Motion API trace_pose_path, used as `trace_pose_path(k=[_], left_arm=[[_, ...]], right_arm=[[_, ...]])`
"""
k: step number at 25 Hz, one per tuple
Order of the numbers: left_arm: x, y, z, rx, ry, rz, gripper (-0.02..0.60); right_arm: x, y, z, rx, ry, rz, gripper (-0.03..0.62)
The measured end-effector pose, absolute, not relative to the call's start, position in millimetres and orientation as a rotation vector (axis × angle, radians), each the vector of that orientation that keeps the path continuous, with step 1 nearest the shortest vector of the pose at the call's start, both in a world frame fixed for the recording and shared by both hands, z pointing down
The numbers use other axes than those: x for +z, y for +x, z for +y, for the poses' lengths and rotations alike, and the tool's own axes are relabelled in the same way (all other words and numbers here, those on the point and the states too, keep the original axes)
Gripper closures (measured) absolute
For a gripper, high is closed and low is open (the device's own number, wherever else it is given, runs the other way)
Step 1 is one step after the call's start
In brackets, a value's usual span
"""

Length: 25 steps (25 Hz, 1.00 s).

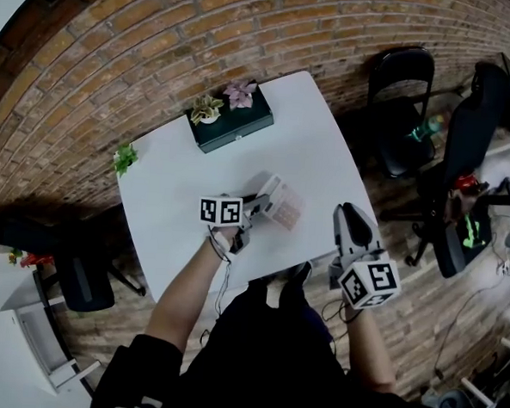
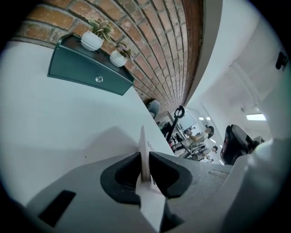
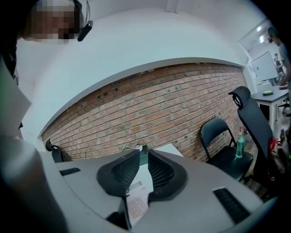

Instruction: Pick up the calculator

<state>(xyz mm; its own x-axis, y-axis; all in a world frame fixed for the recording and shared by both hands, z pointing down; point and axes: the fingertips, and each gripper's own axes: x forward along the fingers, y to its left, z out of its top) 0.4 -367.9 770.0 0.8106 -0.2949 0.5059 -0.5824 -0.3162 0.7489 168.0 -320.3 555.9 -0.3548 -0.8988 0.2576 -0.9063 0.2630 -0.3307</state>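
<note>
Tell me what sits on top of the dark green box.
On the box stand a green-leaved plant and a pinkish plant, each in a white pot. The pots cover the top beneath them; nothing else shows there.

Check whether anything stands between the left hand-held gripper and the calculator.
Nothing visible does. The left hand-held gripper is already shut on the edge of the thin, pale pink rectangular calculator, with its black pads pressing on both faces.
</note>
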Motion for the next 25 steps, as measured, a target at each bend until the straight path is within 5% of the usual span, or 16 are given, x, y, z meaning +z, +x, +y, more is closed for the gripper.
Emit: trace_pose_path(k=[25], left_arm=[[623.0, -34.7, -357.7, -0.138, 1.917, -0.718, 0.526]], right_arm=[[504.2, 148.3, -305.9, 0.543, 1.754, -2.574, 0.548]])
